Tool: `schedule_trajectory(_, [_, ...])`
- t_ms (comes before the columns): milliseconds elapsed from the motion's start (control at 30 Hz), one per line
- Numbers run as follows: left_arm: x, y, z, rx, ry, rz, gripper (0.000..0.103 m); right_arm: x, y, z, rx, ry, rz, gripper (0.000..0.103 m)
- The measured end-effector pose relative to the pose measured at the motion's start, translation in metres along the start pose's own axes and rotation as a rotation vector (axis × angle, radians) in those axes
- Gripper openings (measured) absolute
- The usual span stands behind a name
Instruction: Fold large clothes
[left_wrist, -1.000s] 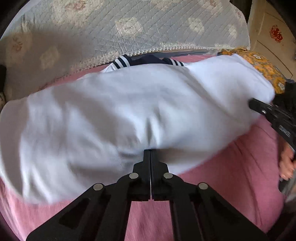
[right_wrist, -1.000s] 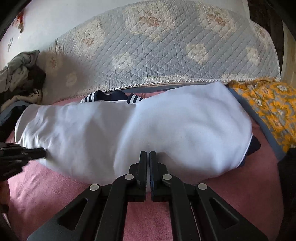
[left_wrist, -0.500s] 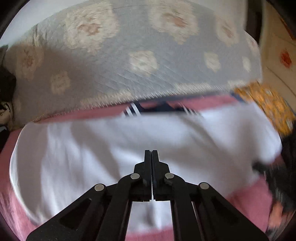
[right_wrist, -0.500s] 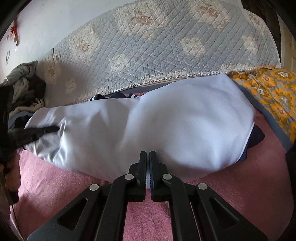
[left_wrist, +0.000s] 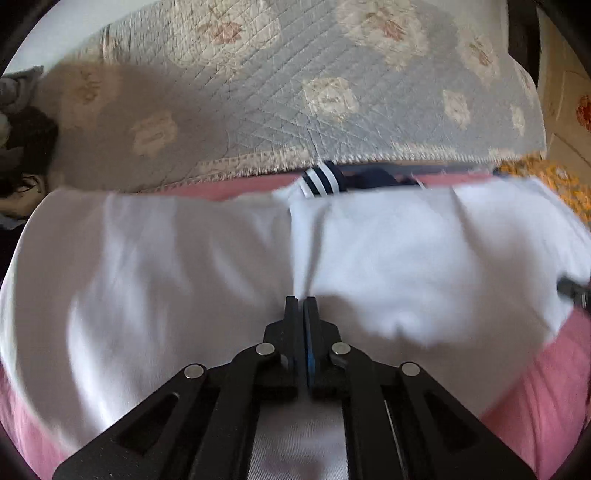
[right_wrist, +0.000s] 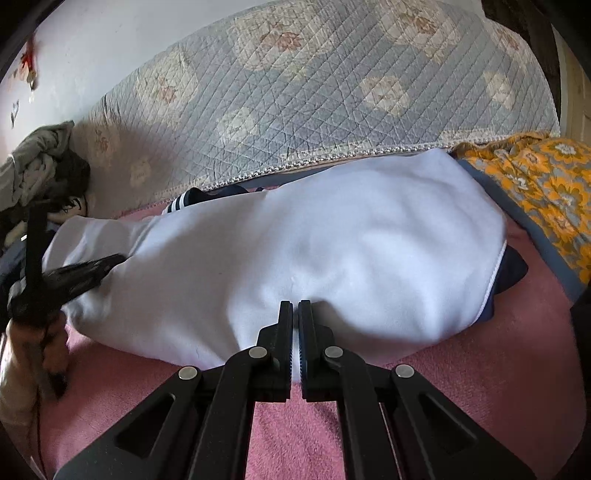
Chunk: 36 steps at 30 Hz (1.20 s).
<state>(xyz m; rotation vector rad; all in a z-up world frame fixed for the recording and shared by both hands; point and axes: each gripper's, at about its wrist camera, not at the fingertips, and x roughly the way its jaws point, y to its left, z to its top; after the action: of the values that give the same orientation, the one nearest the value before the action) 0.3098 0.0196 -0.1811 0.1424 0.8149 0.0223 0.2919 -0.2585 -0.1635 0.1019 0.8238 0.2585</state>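
Garment: the large white cotton top (right_wrist: 295, 266) with navy striped trim lies across the pink fleece blanket (right_wrist: 461, 387), stretched left to right in front of me, its near hem toward my grippers.
Left gripper: my left gripper (left_wrist: 300, 306) has its two black fingers pressed together on the near edge of the white top; cloth bunches at the tips and runs underneath them. In the right wrist view the same tool (right_wrist: 110, 263) meets the top's left end.
Right gripper: my right gripper (right_wrist: 295, 308) is pinched on the near hem, with a sliver of white fabric showing between the fingers.
Trim: the navy-and-white striped cuff (left_wrist: 320, 181) peeks out at the far edge; a navy corner (right_wrist: 511, 273) shows at the right end.
Backdrop: a grey quilted floral bedspread (right_wrist: 332, 103) rises behind.
Right side: an orange flowered cloth (right_wrist: 543, 177) lies just beside the top.
Left side: a heap of grey and dark clothes (right_wrist: 40, 162).
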Motion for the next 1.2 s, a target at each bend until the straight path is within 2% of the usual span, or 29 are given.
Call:
schedule_trajectory(67, [-0.014, -0.003, -0.010, 0.029, -0.012, 0.021, 0.005, 0.000, -0.003, 0.002, 0.016, -0.005, 0.000, 0.003])
schedule_trajectory(267, [-0.034, 0.004, -0.014, -0.083, 0.017, -0.006, 0.004, 0.001, -0.003, 0.005, 0.013, -0.001, -0.005, 0.003])
schedule_trajectory(300, [-0.037, 0.001, -0.010, -0.085, 0.007, -0.031, 0.001, 0.001, -0.001, 0.005, 0.004, -0.001, -0.013, 0.003])
schedule_trajectory(400, [-0.036, -0.010, 0.008, -0.052, -0.007, -0.120, 0.005, 0.002, 0.003, 0.004, -0.016, -0.004, -0.032, 0.003])
schedule_trajectory(433, [-0.029, -0.011, 0.014, -0.064, 0.030, -0.136, 0.005, 0.001, 0.004, 0.003, -0.023, -0.006, -0.039, 0.004])
schedule_trajectory(467, [-0.014, -0.009, 0.020, -0.091, 0.104, -0.175, 0.005, 0.001, 0.005, 0.003, -0.027, -0.007, -0.039, 0.005])
schedule_trajectory(533, [0.017, 0.001, 0.029, -0.182, 0.200, -0.234, 0.004, 0.001, 0.004, 0.002, -0.025, -0.008, -0.029, 0.007])
schedule_trajectory(600, [0.036, 0.013, 0.043, -0.242, 0.170, -0.219, 0.004, 0.001, 0.003, 0.002, -0.020, -0.008, -0.027, 0.007])
schedule_trajectory(667, [0.045, 0.010, 0.065, -0.190, 0.119, -0.040, 0.003, 0.001, 0.001, 0.002, -0.009, -0.012, -0.029, 0.007])
schedule_trajectory(700, [0.055, 0.011, 0.073, -0.182, 0.116, -0.035, 0.003, 0.001, 0.001, 0.001, -0.004, -0.013, -0.028, 0.007])
schedule_trajectory(733, [0.069, 0.015, 0.078, -0.193, 0.146, -0.034, 0.003, 0.001, 0.000, 0.001, -0.002, -0.012, -0.027, 0.007])
schedule_trajectory(767, [0.082, 0.022, 0.081, -0.240, 0.189, -0.047, 0.003, 0.002, 0.000, 0.001, -0.002, -0.010, -0.027, 0.007])
schedule_trajectory(800, [0.086, 0.030, 0.082, -0.305, 0.192, -0.083, 0.003, 0.002, 0.001, 0.001, -0.003, -0.011, -0.028, 0.007])
schedule_trajectory(833, [0.084, 0.033, 0.083, -0.324, 0.194, -0.099, 0.003, 0.002, 0.001, 0.001, -0.005, -0.012, -0.028, 0.007])
schedule_trajectory(900, [0.073, 0.030, 0.075, -0.297, 0.180, -0.120, 0.003, 0.002, 0.000, 0.001, -0.005, -0.010, -0.027, 0.007])
schedule_trajectory(1000, [0.041, 0.018, 0.056, -0.191, 0.157, -0.100, 0.003, 0.002, -0.001, 0.001, -0.002, -0.010, -0.024, 0.007])
schedule_trajectory(1033, [0.033, 0.014, 0.052, -0.169, 0.180, -0.133, 0.003, 0.002, 0.000, 0.001, 0.000, -0.011, -0.025, 0.007])
schedule_trajectory(1133, [0.001, 0.009, 0.034, -0.161, 0.242, -0.294, 0.003, 0.003, 0.002, 0.002, 0.013, -0.015, -0.044, 0.007])
schedule_trajectory(1167, [-0.010, 0.005, 0.028, -0.147, 0.232, -0.316, 0.003, 0.004, 0.003, 0.002, 0.011, -0.016, -0.055, 0.008])
schedule_trajectory(1200, [-0.014, 0.001, 0.024, -0.127, 0.217, -0.302, 0.003, 0.005, 0.008, 0.002, -0.006, -0.018, -0.073, 0.008])
